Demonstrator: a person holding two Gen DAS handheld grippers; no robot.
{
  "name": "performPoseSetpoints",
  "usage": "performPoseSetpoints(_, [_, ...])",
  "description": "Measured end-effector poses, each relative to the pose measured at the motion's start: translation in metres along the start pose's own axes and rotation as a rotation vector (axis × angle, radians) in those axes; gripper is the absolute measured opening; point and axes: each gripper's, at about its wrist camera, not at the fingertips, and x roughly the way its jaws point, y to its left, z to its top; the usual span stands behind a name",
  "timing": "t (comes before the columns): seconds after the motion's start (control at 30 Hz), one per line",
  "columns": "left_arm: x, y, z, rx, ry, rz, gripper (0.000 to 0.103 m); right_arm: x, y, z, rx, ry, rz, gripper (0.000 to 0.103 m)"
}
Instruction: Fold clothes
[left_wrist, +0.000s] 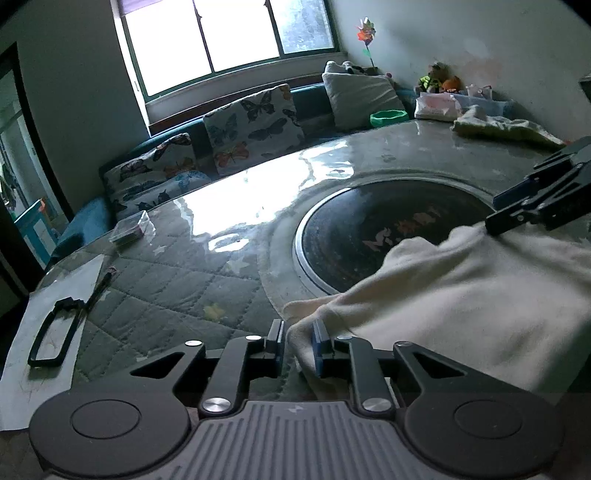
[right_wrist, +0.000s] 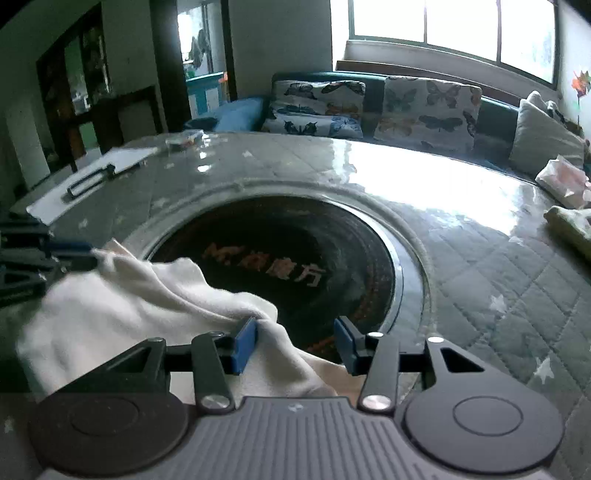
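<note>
A cream-white garment (left_wrist: 461, 299) lies on the quilted table, partly over the round black stove plate (left_wrist: 373, 229). My left gripper (left_wrist: 298, 341) is nearly closed, with a corner of the cloth between its fingers. My right gripper (right_wrist: 295, 341) is open, jaws wide apart, with the garment's edge (right_wrist: 147, 295) lying against its left pad (right_wrist: 245, 343). The right gripper also shows in the left wrist view (left_wrist: 517, 206) at the cloth's far edge. The left gripper shows in the right wrist view (right_wrist: 55, 254) at the cloth's left corner.
A glass-covered quilted table (left_wrist: 177, 280) holds a clipboard with a black clip (left_wrist: 51, 332), a small clear box (left_wrist: 131, 227) and a yellow-green cloth (left_wrist: 506, 127). A sofa with butterfly cushions (left_wrist: 255, 122) runs behind the table.
</note>
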Motion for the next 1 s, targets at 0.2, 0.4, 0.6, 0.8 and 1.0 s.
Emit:
performPoseSetpoints(0.2, [-0.025, -0.007, 0.008, -0.007, -0.07, -0.006, 0.019, -0.011, 0.022, 0.011, -0.063, -0.035, 0.077, 0.049])
performPoseSetpoints(0.4, [-0.046, -0.035, 0.005, 0.067, -0.107, -0.105, 0.019, 0.025, 0.047, 0.019, -0.1, 0.019, 0.108, 0.052])
performPoseSetpoints(0.6, [-0.04, -0.06, -0.009, 0.166, -0.064, -0.164, 0.019, 0.035, 0.049, 0.024, -0.08, 0.014, 0.054, 0.053])
performPoseSetpoints(0.8, [-0.047, -0.057, 0.001, 0.108, -0.099, -0.174, 0.019, -0.007, 0.036, 0.019, -0.058, -0.044, 0.088, 0.045])
performPoseSetpoints(1.0, [-0.043, -0.067, 0.012, 0.057, -0.117, -0.207, 0.018, -0.051, 0.047, -0.012, -0.102, -0.052, 0.18, 0.033])
